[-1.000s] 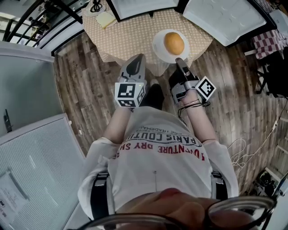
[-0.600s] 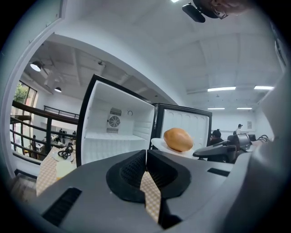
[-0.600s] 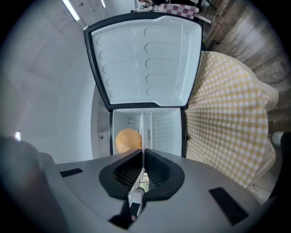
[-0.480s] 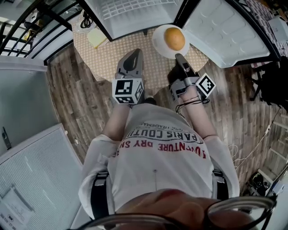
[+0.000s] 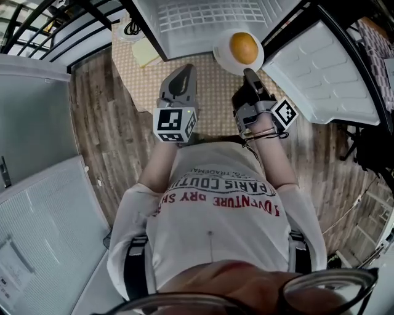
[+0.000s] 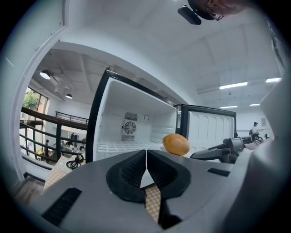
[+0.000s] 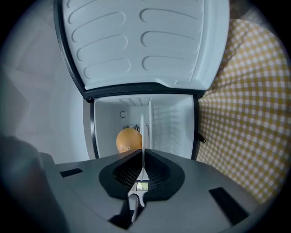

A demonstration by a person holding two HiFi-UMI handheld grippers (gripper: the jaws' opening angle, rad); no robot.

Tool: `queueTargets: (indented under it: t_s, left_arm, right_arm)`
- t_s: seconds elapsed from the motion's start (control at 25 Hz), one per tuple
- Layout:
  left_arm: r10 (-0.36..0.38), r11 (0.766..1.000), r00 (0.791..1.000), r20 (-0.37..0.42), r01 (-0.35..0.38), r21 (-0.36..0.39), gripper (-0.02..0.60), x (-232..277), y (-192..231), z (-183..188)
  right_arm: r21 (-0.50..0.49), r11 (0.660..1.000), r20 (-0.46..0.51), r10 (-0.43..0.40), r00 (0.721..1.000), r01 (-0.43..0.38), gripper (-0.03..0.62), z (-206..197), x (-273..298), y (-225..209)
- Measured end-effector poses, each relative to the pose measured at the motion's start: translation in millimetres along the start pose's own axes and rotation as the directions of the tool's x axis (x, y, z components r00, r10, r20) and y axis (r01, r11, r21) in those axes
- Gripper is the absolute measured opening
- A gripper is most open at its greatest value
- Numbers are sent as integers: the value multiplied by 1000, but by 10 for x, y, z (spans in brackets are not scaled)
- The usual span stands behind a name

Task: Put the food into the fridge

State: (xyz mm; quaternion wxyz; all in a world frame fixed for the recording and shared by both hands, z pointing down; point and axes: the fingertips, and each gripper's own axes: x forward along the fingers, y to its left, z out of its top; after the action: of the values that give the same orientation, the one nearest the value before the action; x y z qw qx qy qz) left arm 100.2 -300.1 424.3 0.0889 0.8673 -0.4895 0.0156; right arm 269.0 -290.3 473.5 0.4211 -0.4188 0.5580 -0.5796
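Right gripper (image 5: 247, 72): jaws nearly together, pinched on the near rim of a white plate (image 5: 221, 54); in the right gripper view the plate (image 7: 141, 129) shows edge-on as a thin line running straight out from between the jaws. Plate is carried about level, with a single bread roll (image 5: 244, 47) resting near its centre, apart from the rim and from the jaws. From above the roll reads almost round. In the left gripper view the bread roll (image 6: 176, 144) looks slightly oval, long axis lying flat along the plate, roughly crosswise to the right gripper's reach; no distinct end or pointing direction can be made out. In the right gripper view the roll (image 7: 127, 140) sits on one face of the plate, with the compartment behind it. Plate and roll hang at the mouth of the open mini fridge (image 5: 209, 15), at the right side of the opening, beside the swung-out fridge door (image 5: 320, 74). The fridge stands on a table with a checkered cloth (image 5: 215, 89). Left gripper (image 5: 183, 69): tips closed against each other, nothing between them, held over the cloth left of the plate and well clear of it.
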Motion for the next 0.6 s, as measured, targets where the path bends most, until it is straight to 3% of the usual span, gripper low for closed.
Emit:
queueTargets:
  t_s: [0.6]
  left_arm:
    - [151,988,988,-36,-152,-30,28,354,413,-78]
  right_arm:
    - [-18,998,-129,-56,990,54,35,112,1020,-58]
